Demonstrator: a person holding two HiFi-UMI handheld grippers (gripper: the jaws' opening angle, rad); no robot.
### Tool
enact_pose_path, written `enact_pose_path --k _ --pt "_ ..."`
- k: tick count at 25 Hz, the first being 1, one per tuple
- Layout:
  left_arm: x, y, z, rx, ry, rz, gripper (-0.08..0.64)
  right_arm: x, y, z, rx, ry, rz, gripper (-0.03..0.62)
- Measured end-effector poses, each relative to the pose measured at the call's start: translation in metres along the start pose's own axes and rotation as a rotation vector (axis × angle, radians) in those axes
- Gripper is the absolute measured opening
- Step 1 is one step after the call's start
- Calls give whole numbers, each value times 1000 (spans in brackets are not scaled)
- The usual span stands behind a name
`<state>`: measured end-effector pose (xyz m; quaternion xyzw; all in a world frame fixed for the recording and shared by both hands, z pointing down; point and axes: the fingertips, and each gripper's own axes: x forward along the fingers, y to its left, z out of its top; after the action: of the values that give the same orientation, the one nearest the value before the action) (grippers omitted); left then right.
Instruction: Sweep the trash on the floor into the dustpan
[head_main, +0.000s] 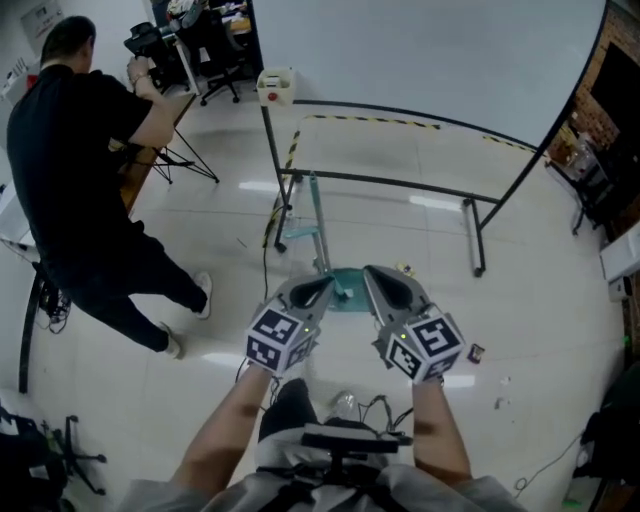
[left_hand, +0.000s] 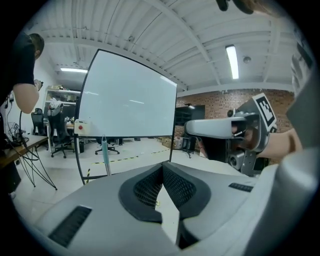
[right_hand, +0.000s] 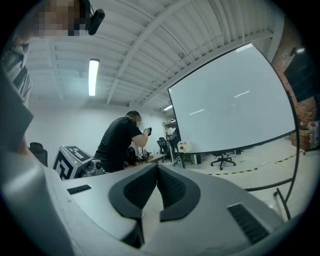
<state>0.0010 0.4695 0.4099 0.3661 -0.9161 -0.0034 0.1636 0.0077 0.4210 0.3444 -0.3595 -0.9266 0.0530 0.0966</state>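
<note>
Down on the glossy white floor (head_main: 540, 300), beside the black tubular whiteboard stand (head_main: 400, 185): teal plastic dustpan (head_main: 349, 299) with long upright handle. Small dark scrap of trash (head_main: 476, 352) off to the right, apart from the pan. Just short of the pan, left hand-held gripper (head_main: 320, 287), closed, gripping nothing; alongside, right hand-held gripper (head_main: 384, 284), closed too, empty. Farther left, person in black clothes (head_main: 80, 170).

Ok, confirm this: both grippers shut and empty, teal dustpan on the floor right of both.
Wrong on place: in the head view the teal dustpan stands on the floor between the left gripper and the right gripper. Both are shut and empty.
</note>
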Motion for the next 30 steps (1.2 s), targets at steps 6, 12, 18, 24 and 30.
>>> enact_pose_path --k 6,12,18,24,30 --pt "32 61 -24 87 53 -35 8 50 -24 -13 -7 67 -37 8" --pt "75 133 -61 158 146 -137 8 111 -43 -40 23 152 -93 8" --pt "118 184 -88 155 232 -247 8 161 -69 -56 47 205 -242 33" --pt "157 205 -145 216 419 -344 124 174 -87 -80 132 244 -310 34" --pt "186 215 -173 250 494 -378 147 191 -99 -93 175 278 -330 34"
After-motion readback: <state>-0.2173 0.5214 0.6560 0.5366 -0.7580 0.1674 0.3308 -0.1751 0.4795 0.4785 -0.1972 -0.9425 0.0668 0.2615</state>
